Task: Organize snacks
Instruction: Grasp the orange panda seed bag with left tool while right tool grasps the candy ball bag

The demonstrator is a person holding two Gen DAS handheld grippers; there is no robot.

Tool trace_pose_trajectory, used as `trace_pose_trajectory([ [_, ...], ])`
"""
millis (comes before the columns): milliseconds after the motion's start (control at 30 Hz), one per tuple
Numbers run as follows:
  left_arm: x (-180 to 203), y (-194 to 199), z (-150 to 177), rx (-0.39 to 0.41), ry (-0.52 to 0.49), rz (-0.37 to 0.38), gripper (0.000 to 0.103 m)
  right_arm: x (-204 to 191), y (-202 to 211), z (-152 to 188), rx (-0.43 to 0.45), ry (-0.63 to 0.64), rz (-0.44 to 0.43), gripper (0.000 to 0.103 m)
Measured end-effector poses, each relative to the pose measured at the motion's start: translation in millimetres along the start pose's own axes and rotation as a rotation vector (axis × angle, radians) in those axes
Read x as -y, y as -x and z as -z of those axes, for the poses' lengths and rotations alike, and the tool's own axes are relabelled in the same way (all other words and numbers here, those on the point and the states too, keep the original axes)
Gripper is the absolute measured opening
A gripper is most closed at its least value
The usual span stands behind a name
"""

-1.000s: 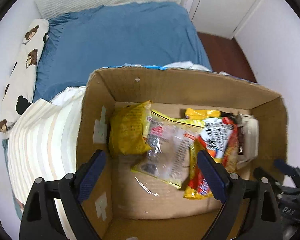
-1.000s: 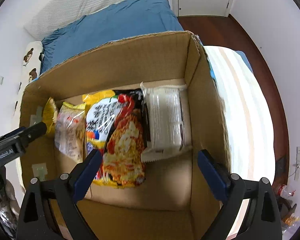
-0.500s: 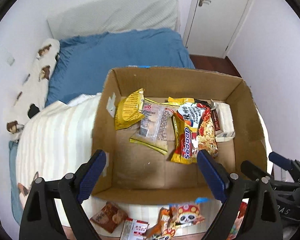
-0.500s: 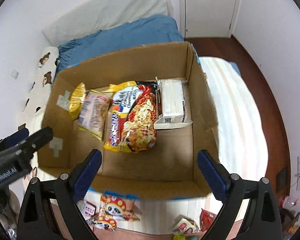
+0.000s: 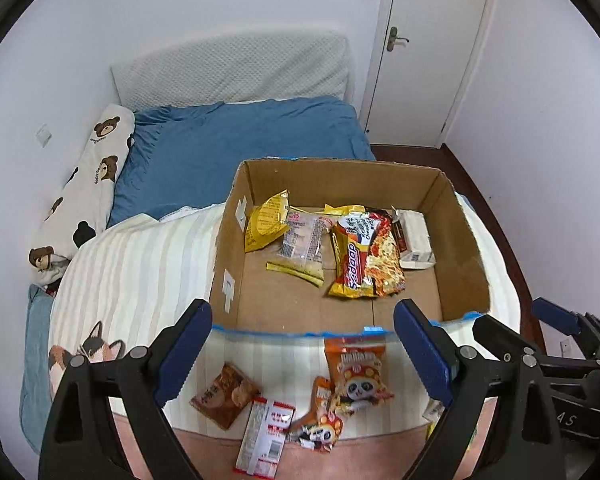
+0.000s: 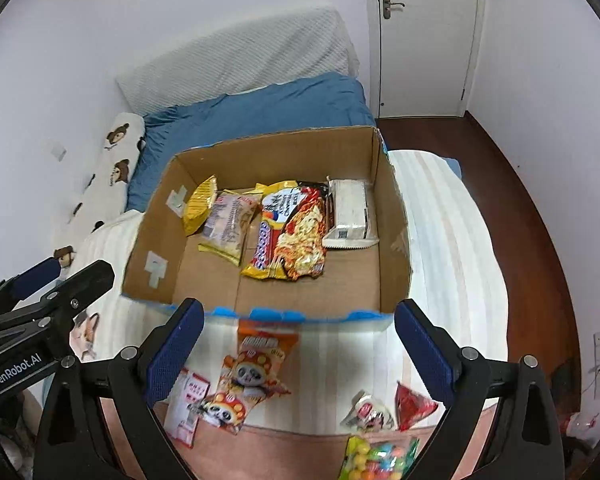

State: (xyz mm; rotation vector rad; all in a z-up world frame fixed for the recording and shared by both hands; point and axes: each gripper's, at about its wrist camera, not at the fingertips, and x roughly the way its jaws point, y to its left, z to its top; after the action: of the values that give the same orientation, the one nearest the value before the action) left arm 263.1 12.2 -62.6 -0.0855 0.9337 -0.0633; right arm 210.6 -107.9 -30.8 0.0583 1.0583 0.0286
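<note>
Bedspread (image 5: 140, 280) before the box (image 5: 464, 240) holds loose packets (image 5: 358, 376); both grippers (image 5: 302, 352) (image 6: 296, 344), fingers spread and empty, must pick one next.

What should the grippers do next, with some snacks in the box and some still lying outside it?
Probably lower the left gripper onto the panda packet just in front of the cardboard box. Both grippers, the right gripper included, are open and empty, and several packets lie on the bed outside the box, that one nearest its front edge.
</note>
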Motion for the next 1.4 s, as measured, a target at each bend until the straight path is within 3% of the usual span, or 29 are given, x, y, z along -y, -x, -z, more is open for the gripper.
trace_pose_trajectory([
  [200,-10.4,1.6,41.5,-0.054,0.036,-0.012,0.093,23.1,-2.2,42.8,-0.074,-0.081,-0.051,0.098],
  [467,2.4,-67.9,112.0,-0.283,-0.009,-0.070,0.093,92.9,-48.6,119.1,-0.247,-0.283,-0.049,0.098],
  [700,44.0,-135.4,139.9,-0.420,-0.189,-0.101,0.093,133.0,-93.2,177.7,-0.383,-0.407,-0.034,0.097],
  [1000,89.9,-198.3,162.2,-0.531,-0.436,-0.153,0.091,162.3,-99.6,219.6,-0.439,-0.610,-0.063,0.097],
  [1167,80.2,-194.3,166.3,-0.546,-0.322,-0.077,0.052,168.3,-116.4,234.1,-0.451,-0.791,-0.113,0.098],
  [1300,59.6,-187.3,175.1,-0.593,-0.156,-0.004,0.050,168.8,-128.3,230.8,-0.412,-0.836,-0.078,0.091],
  [1367,52.1,-182.3,183.0,-0.611,-0.111,0.022,0.050,163.4,-130.3,226.0,-0.408,-0.772,-0.060,0.089],
  [1400,48.1,-178.5,189.0,-0.619,-0.088,0.038,0.050,154.5,-130.9,221.0,-0.410,-0.674,-0.051,0.087],
])
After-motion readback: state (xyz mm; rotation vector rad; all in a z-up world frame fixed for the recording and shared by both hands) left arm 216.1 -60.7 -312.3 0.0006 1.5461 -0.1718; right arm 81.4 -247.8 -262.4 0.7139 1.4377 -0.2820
